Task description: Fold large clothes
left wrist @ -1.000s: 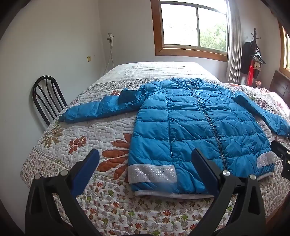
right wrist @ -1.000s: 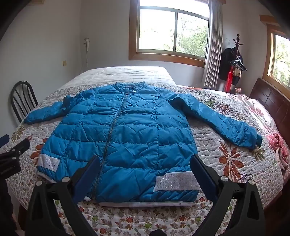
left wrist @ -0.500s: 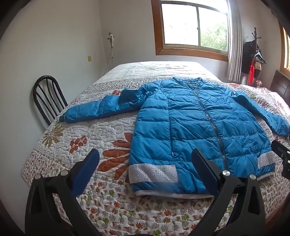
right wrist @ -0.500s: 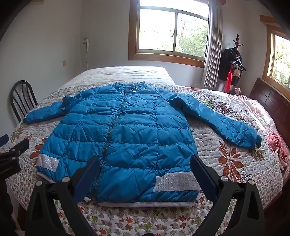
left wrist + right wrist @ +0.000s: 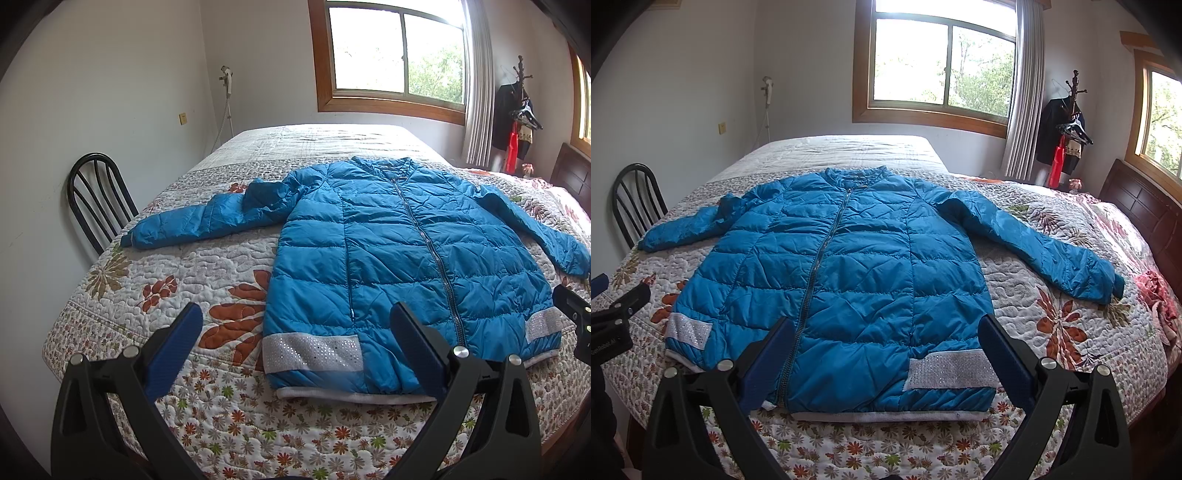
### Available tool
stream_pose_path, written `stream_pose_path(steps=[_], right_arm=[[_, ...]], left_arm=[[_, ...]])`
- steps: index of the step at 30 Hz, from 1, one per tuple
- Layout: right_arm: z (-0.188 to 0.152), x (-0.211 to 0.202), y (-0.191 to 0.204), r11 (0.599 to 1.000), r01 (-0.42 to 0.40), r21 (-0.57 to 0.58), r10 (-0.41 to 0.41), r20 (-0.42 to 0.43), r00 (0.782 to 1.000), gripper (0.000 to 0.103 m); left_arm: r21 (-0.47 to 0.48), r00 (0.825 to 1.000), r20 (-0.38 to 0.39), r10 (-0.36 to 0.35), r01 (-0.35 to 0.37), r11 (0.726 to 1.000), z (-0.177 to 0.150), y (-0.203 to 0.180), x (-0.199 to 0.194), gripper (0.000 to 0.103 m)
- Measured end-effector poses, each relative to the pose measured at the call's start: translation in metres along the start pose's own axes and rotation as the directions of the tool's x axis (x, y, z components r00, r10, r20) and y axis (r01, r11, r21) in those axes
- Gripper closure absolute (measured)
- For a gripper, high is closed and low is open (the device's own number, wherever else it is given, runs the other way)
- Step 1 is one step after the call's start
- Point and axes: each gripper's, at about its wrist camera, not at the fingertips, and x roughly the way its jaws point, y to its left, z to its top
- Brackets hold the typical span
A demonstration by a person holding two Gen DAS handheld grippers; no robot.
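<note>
While the quilted bed [image 5: 207, 266] carries the blue jacket [image 5: 849, 280] flat, zipped, sleeves spread, hem toward the near edge, the left gripper [image 5: 295, 332] and right gripper [image 5: 884, 341] hang above that hem, jaws apart, holding nothing.

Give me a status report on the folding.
Left claw open, right claw open, both empty. Blue puffer jacket flat on quilt, zipped, sleeves spread, unfolded. Nothing on it.

a home bedroom: a bed [image 5: 1071, 229] under a floral quilt [image 5: 221, 266], wood-framed windows [image 5: 938, 66] with curtains [image 5: 1023, 92], a coat stand [image 5: 1071, 122], a black chair [image 5: 96, 199].
</note>
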Motion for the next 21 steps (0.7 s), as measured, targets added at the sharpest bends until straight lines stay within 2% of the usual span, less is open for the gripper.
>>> stream_pose_path(steps=[21], right_arm=[[0.0005, 0.0001, 0.0002, 1.000, 0.000, 0.000, 0.000, -0.001, 1.000, 0.004]], left_arm=[[0.000, 1.000, -0.002, 0.001, -0.001, 1.000, -0.0016, 0.0023, 0.0018, 0.003]])
